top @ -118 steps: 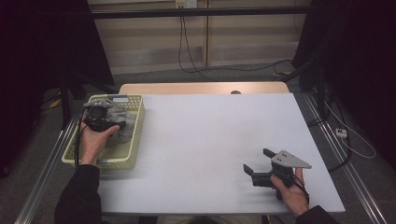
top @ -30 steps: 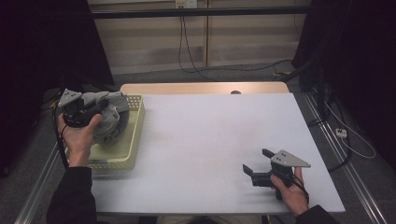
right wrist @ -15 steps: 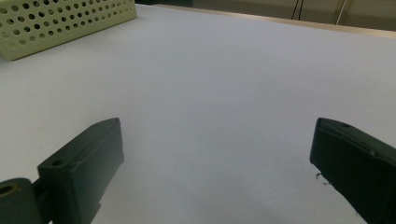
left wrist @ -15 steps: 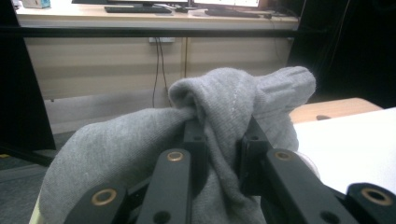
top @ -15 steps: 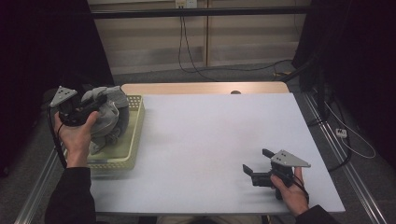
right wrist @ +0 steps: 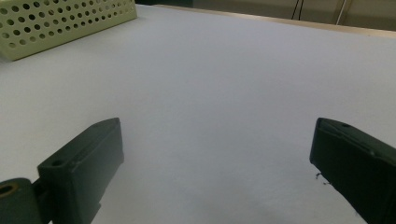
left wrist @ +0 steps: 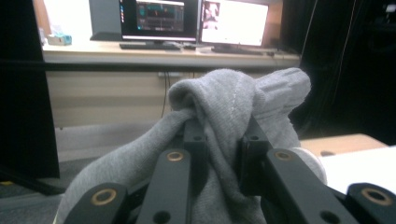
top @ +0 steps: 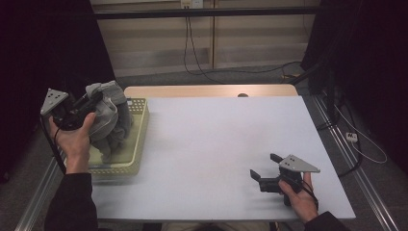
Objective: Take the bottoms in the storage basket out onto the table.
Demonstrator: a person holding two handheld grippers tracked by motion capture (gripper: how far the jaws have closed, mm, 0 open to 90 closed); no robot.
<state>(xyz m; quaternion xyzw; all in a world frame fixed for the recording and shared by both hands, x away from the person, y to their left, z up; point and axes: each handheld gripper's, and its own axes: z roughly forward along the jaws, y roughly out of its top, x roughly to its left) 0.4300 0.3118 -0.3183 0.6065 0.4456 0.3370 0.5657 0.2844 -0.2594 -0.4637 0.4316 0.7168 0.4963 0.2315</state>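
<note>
over the pale yellow-green perforated plastic basket (top: 136, 155) at nine o'clock on the table: one grey knitted cloth garment (top: 109, 120), bunched, lifted above the basket's far end, its lower folds hanging down toward the basket; whether they touch the rim cannot be told.

left gripper (top: 85, 107): black, two jaws, grey three-cornered plate on top, held in the person's left hand (top: 73, 137) at nine o'clock. jaws clenched on a fold of the grey garment (left wrist: 224, 116); in the left gripper view the fabric bulges up between and over both jaw tips.

right gripper (top: 263, 174): black, same make, held in the person's right hand (top: 299, 192) at five o'clock, low over the table near its near edge. jaws spread wide, nothing between them, pointing toward nine o'clock; in the right gripper view bare tabletop lies between the two jaws, with a corner of the basket (right wrist: 60, 23) at ten o'clock.

white rectangular table top (top: 221, 144): bare across its middle. the two grippers are well apart.

behind, in the left gripper view: two lit computer monitors (left wrist: 196, 21) on a wooden desk.
</note>
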